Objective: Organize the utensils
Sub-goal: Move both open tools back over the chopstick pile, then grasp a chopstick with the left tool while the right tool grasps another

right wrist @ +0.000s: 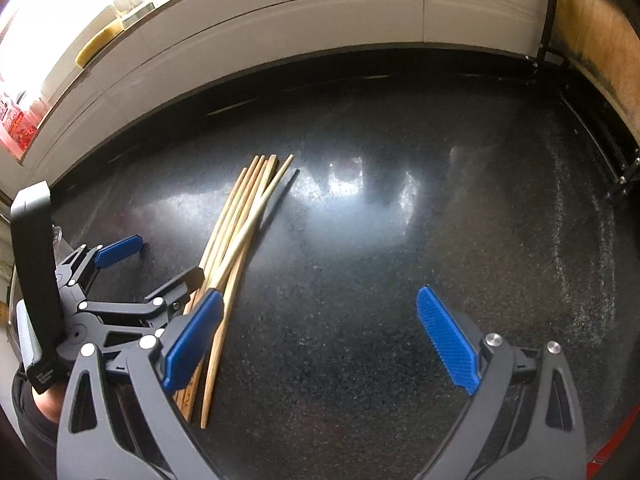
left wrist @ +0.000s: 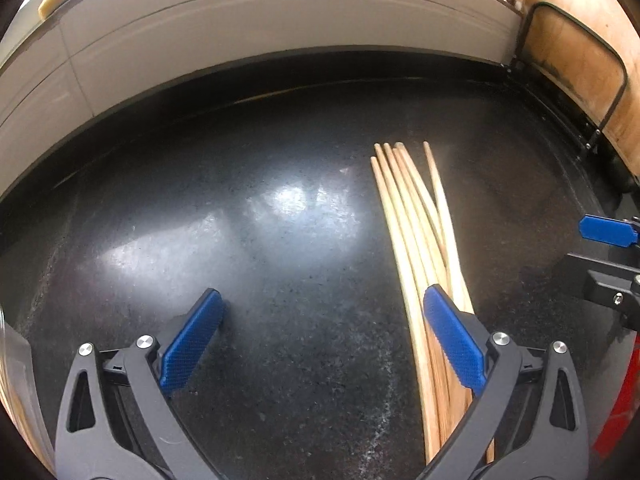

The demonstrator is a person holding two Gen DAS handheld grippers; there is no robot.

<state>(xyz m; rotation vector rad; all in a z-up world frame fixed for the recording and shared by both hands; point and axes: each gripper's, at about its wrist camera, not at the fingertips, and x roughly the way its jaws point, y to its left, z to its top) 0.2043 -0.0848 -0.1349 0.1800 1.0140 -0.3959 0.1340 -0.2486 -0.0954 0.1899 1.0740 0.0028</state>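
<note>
Between both open tools, chopsticks [right wrist: 236,236], countertop [right wrist: 400,280]

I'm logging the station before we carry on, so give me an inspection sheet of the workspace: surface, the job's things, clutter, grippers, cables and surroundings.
Surface: black speckled countertop, glossy with light reflections.
Job's things: wooden chopsticks lying together in a loose bundle, tips fanned apart toward the wall; the exact count is unclear.
Clutter: nothing seen.
Grippers: left gripper open, empty, its right finger over the chopsticks; right gripper open, empty, its left finger over the same bundle.
Cables: nothing seen.
Surroundings: pale tiled wall behind; wooden board in a black wire rack at the right edge.
</note>
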